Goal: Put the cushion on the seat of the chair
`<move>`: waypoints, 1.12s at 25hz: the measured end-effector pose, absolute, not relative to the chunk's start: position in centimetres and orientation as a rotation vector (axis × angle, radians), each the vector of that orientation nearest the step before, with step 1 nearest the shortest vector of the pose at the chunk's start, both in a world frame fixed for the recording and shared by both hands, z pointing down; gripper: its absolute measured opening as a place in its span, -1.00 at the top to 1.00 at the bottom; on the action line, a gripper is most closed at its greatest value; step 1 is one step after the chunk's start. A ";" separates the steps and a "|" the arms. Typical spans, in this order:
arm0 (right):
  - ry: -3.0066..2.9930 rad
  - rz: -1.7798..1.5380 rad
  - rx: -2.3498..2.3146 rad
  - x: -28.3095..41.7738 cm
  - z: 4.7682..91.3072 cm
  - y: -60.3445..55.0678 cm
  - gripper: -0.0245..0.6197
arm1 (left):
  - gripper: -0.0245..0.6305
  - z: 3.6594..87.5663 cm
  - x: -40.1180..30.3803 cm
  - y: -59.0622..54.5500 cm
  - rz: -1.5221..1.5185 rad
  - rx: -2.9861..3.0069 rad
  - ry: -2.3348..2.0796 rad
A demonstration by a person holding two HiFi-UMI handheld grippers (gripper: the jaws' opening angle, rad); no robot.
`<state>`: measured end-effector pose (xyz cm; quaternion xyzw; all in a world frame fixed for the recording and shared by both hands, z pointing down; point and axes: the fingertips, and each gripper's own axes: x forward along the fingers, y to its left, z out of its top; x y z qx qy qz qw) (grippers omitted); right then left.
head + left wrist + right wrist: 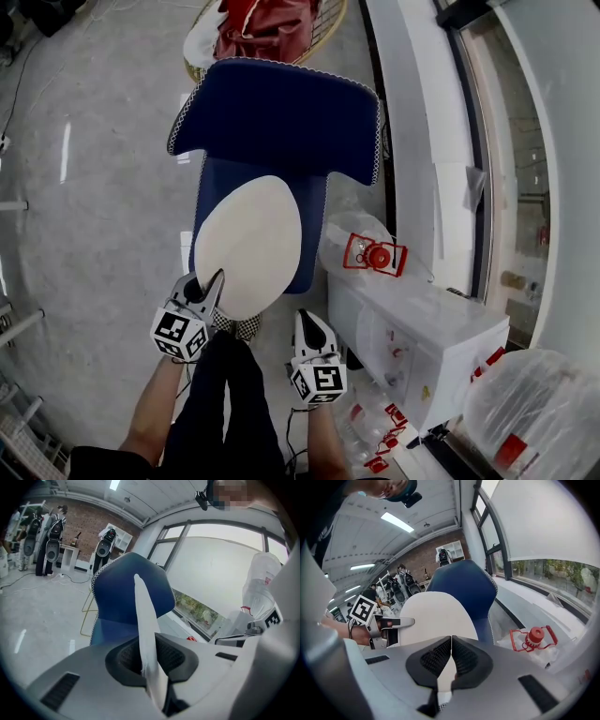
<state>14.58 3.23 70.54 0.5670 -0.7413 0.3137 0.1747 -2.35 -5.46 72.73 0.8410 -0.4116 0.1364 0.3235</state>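
A cream oval cushion hangs tilted over the seat of the blue chair. My left gripper is shut on the cushion's near left rim. In the left gripper view the cushion runs edge-on between the left gripper pads, with the chair's backrest behind it. My right gripper is shut just off the cushion's near right edge, with nothing seen between its pads. In the right gripper view the shut right gripper faces the cushion, and the left gripper shows at its left.
To the right of the chair lies a clear water jug with a red cap and handle. Nearer stand a white cabinet and a plastic bag. A wire chair with red cloth stands behind the backrest. Grey floor lies left.
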 end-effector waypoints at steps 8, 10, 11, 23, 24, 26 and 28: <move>-2.103 0.894 1.567 13.9 72.3 2.1 0.83 | 0.77 75.5 -4.4 -6.9 0.367 2.157 -1.154; -2.103 0.902 1.559 13.6 72.7 2.1 0.83 | 0.77 76.2 -4.8 -7.1 0.371 2.141 -1.172; -2.102 0.906 1.553 13.4 73.0 2.1 0.83 | 0.77 76.6 -5.0 -7.2 0.374 2.132 -1.185; -2.087 0.949 1.521 12.2 75.8 1.1 0.83 | 0.76 81.5 -7.3 -9.2 0.383 2.041 -1.258; -2.085 0.949 1.518 12.2 76.1 1.0 0.83 | 0.76 82.0 -7.4 -9.3 0.383 2.036 -1.261; -2.077 0.951 1.515 12.2 76.8 0.8 0.83 | 0.76 83.1 -7.9 -9.7 0.382 2.019 -1.268; -2.067 0.956 1.517 12.2 77.3 0.5 0.83 | 0.76 84.1 -8.4 -9.9 0.381 2.001 -1.274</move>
